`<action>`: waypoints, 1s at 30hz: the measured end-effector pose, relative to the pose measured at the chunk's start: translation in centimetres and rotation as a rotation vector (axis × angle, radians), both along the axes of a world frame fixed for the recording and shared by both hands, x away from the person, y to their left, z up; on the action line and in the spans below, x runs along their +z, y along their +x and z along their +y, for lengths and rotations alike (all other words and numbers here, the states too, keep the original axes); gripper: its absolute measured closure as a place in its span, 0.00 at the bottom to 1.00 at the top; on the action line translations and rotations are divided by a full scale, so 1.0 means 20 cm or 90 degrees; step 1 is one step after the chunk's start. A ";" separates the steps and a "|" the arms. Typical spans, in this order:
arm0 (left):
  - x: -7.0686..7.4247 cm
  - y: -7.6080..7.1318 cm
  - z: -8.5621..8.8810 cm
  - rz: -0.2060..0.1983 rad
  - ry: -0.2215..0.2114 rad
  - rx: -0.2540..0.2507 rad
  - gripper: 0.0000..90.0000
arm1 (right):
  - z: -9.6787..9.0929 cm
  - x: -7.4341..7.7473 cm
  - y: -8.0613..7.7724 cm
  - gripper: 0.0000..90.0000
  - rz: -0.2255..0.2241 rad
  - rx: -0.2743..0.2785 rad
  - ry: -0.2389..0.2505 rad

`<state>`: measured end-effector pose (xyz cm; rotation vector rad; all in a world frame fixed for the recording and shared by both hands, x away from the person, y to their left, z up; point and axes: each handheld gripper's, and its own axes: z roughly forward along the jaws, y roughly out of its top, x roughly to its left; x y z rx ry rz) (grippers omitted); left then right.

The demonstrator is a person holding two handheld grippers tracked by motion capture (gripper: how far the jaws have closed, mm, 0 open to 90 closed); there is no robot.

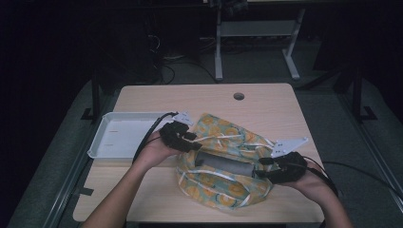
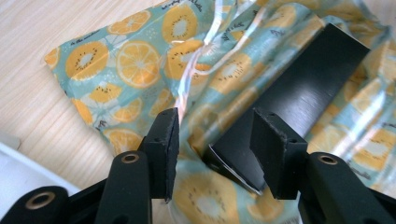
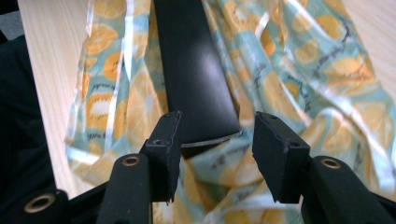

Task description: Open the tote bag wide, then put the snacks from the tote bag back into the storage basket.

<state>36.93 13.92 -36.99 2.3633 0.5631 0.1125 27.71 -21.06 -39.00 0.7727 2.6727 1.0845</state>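
Left gripper [image 1: 183, 135]: jaws apart with nothing pinched between them; it hovers over the left end of the bag, pads clear of the film.
Right gripper [image 1: 272, 167]: jaws apart too, empty, poised just above the bag's right end.
Fruit-print bag [image 1: 223, 164]: crumpled plastic, teal with orange and kiwi slices, lying on the table between the two grippers and under both sets of jaws.
Black flat piece [image 1: 227, 165]: lies lengthwise on the bag, one end just ahead of each gripper's jaws [image 2: 299, 88] [image 3: 196, 79].
White tray [image 1: 121, 135]: beyond the left gripper, outward from the bag.
Table [image 1: 199, 97]: pale wood, bearing everything.
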 end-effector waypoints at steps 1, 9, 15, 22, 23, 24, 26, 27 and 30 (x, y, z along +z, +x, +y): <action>0.01 -0.01 0.01 0.001 0.000 -0.004 0.57 | 0.01 0.00 0.01 0.57 -0.002 0.002 0.000; 0.00 -0.08 0.09 0.016 -0.011 -0.010 0.54 | 0.08 0.01 0.06 0.56 0.004 0.018 0.003; -0.03 -0.15 0.14 0.021 -0.011 -0.006 0.52 | 0.14 0.02 0.10 0.56 0.005 0.033 0.002; -0.07 -0.24 0.20 0.027 -0.003 -0.015 0.49 | 0.25 0.03 0.18 0.56 0.006 0.060 -0.003; -0.08 -0.25 0.21 0.028 -0.009 -0.011 0.49 | 0.26 0.03 0.19 0.56 0.005 0.063 -0.005; -0.09 -0.27 0.22 0.027 -0.011 -0.011 0.48 | 0.28 0.03 0.19 0.56 0.007 0.066 -0.005; -0.10 -0.30 0.24 0.030 -0.012 -0.008 0.48 | 0.31 0.03 0.21 0.56 0.006 0.070 -0.007; -0.10 -0.31 0.26 0.028 -0.010 -0.010 0.48 | 0.32 0.03 0.21 0.56 0.004 0.074 -0.009; -0.13 -0.35 0.29 0.029 -0.016 -0.003 0.47 | 0.36 0.02 0.21 0.56 0.005 0.074 -0.004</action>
